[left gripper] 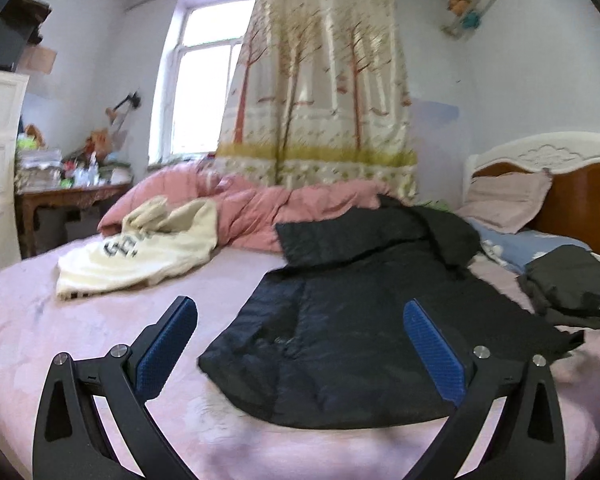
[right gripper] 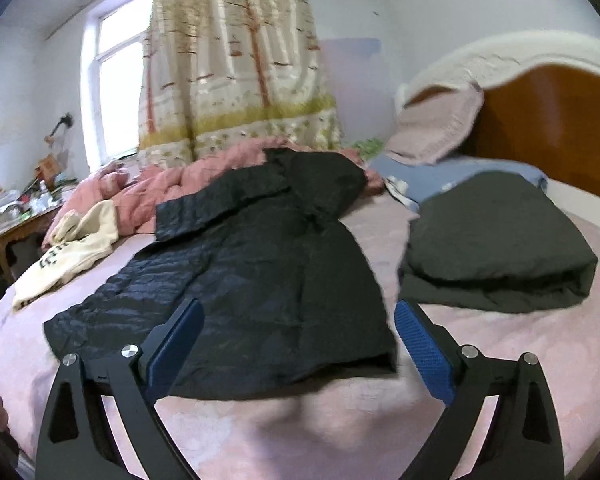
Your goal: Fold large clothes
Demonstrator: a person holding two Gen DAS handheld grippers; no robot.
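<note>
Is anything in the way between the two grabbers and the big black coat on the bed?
Nothing visible. The black coat lies spread right before the open left gripper and right gripper, only bare pink sheet around its near hem.

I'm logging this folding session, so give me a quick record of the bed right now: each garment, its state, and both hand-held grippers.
surface: pink bedsheet
black quilted coat: spread flat, unfolded, one sleeve laid across
dark grey garment: already folded, beside the coat
cream sweater: crumpled, unfolded
pink duvet: bunched behind the coat
left hand-held gripper: open, empty
right hand-held gripper: open, empty, above coat hem
</note>
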